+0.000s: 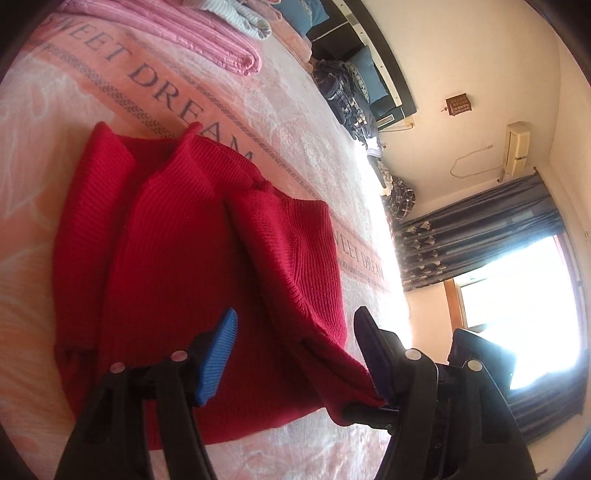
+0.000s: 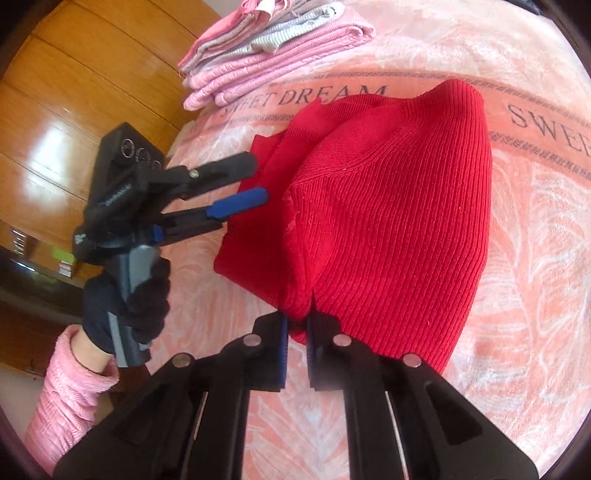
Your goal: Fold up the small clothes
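A red ribbed knit sweater (image 1: 192, 236) lies partly folded on the pink "SWEET DREAM" blanket (image 1: 48, 122). My left gripper (image 1: 295, 314) is open wide over the sweater's near edge. A raised fold of the knit runs between its fingers and touches the dark right finger (image 1: 369, 347). In the right wrist view the red sweater (image 2: 388, 206) fills the middle. My right gripper (image 2: 297, 325) is shut on a thick fold at the sweater's near edge. The left gripper (image 2: 259, 177) shows there too, open at the sweater's left edge and held by a dark-gloved hand (image 2: 125, 306).
A stack of folded pink and grey clothes (image 2: 273, 55) sits at the blanket's far end, also seen as folded clothes (image 1: 207, 33) in the left wrist view. A wooden wardrobe (image 2: 74, 92) stands left of the bed. Dark clothes (image 1: 343, 92) are piled along the bed's far side.
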`<state>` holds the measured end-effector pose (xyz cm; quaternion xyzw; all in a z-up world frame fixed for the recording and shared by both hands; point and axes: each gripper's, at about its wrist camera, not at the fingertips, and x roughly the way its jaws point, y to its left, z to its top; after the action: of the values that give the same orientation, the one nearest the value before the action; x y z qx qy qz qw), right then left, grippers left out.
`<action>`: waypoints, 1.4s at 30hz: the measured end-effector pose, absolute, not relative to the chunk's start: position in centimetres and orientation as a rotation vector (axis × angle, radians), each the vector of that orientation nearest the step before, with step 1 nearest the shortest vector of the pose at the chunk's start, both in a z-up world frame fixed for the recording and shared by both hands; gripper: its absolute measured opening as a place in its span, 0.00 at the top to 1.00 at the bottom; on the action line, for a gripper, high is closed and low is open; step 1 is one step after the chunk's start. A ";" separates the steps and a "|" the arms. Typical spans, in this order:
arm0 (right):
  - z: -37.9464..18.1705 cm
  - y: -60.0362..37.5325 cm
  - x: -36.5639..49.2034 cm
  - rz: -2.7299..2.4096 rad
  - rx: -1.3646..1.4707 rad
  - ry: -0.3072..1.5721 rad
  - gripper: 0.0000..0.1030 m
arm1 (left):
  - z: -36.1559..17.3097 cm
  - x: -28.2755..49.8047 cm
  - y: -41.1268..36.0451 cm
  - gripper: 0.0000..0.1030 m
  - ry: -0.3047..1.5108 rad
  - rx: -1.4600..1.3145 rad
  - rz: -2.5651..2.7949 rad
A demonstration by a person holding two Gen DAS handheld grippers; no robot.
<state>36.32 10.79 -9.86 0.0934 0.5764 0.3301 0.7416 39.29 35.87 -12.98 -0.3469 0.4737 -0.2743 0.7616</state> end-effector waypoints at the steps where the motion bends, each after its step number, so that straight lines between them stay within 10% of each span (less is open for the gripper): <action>1: -9.7 10.4 36.3 0.722 0.207 1.259 0.94 | -13.1 39.5 35.1 0.36 1.037 -0.745 -0.605; 19: -7.3 8.0 35.1 0.788 0.245 1.179 0.94 | -16.7 46.1 29.7 0.33 1.080 -0.930 -0.665; 24: -7.4 8.3 34.8 0.794 0.229 1.175 0.94 | -18.2 46.6 31.0 0.75 1.091 -0.920 -0.632; 42: -7.5 22.6 34.1 0.958 0.129 1.141 0.94 | -9.0 43.5 43.2 0.82 0.823 -0.723 -0.634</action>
<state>34.07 22.63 -7.53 0.0589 0.5188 0.4357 0.7332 43.46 43.21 -9.03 -0.3379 0.3846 -0.2962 0.8063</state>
